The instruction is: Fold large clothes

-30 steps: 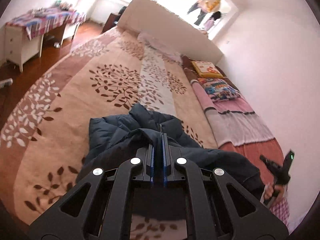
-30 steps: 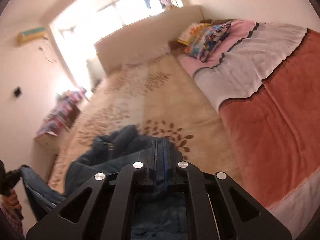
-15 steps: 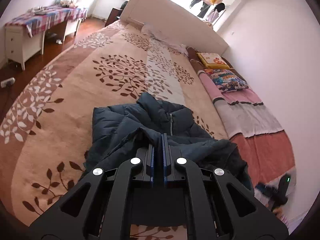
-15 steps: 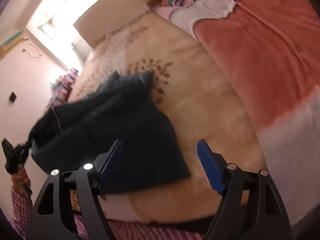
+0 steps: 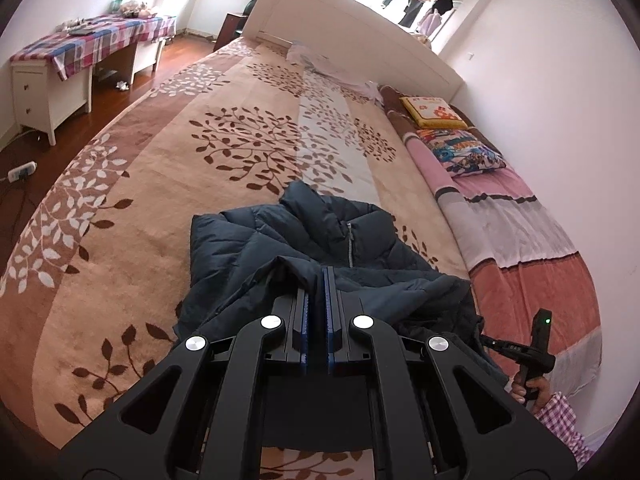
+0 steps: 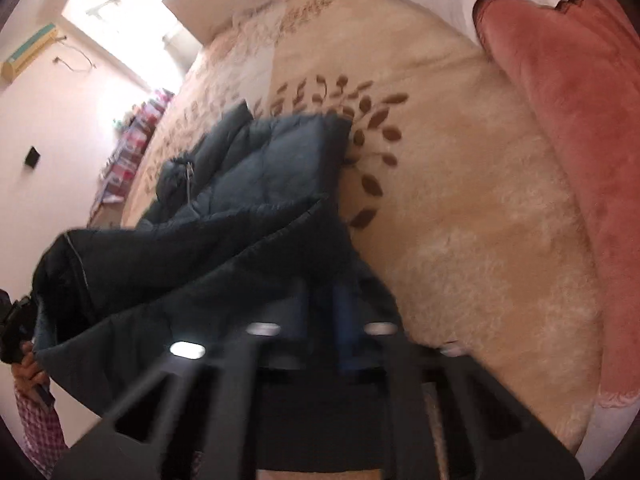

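On bed, near edge: dark puffer jacket, hem raised. Left gripper pinching hem fold; right gripper closing onto hem, blurred. Step: fold-over. Next: carry hem toward far collar.

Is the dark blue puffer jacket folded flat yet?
Not yet. The dark blue puffer jacket lies bunched on the leaf-patterned blanket, one edge lifted off it.
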`<state>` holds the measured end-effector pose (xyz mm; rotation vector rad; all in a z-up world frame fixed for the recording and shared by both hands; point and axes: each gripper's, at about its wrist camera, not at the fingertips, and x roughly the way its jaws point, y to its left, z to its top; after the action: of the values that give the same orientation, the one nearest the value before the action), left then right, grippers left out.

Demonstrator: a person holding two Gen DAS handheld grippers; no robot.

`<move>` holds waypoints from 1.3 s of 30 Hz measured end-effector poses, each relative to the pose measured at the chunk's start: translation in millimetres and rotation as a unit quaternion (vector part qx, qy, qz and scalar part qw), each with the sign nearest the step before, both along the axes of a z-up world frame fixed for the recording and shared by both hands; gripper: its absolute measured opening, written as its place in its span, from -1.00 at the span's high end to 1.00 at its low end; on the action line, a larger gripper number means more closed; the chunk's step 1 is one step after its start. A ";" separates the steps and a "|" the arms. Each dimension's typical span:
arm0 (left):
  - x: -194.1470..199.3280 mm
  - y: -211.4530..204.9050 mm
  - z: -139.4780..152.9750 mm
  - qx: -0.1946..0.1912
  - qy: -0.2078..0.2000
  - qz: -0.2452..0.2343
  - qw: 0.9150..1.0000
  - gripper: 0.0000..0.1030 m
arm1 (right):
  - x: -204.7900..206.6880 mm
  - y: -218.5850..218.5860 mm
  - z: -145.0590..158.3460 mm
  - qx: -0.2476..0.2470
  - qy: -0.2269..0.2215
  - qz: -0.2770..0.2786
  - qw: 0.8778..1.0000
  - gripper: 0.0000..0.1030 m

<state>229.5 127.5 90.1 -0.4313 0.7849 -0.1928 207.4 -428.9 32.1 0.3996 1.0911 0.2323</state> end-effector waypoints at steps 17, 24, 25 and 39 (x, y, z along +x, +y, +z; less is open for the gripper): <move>80.2 26.6 41.9 -0.009 -0.034 0.054 0.998 0.88 | 79.3 12.3 116.7 -0.048 -0.176 -0.063 0.981 0.97; 185.4 14.1 2.2 0.057 -0.003 0.074 0.996 0.88 | 188.8 37.8 87.0 -0.114 -0.156 -0.079 0.978 0.97; 196.7 12.5 -9.6 0.065 0.007 0.078 0.995 0.88 | 202.1 43.2 74.8 -0.130 -0.148 -0.077 0.977 0.97; 258.3 23.1 -122.5 0.054 0.107 0.134 0.984 0.78 | 252.6 51.8 -38.3 -0.196 -0.045 -0.068 0.977 0.97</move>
<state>487.8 150.6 -32.4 -0.4536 0.9345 0.1493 460.0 -377.2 -6.2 0.1067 0.9884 -0.0878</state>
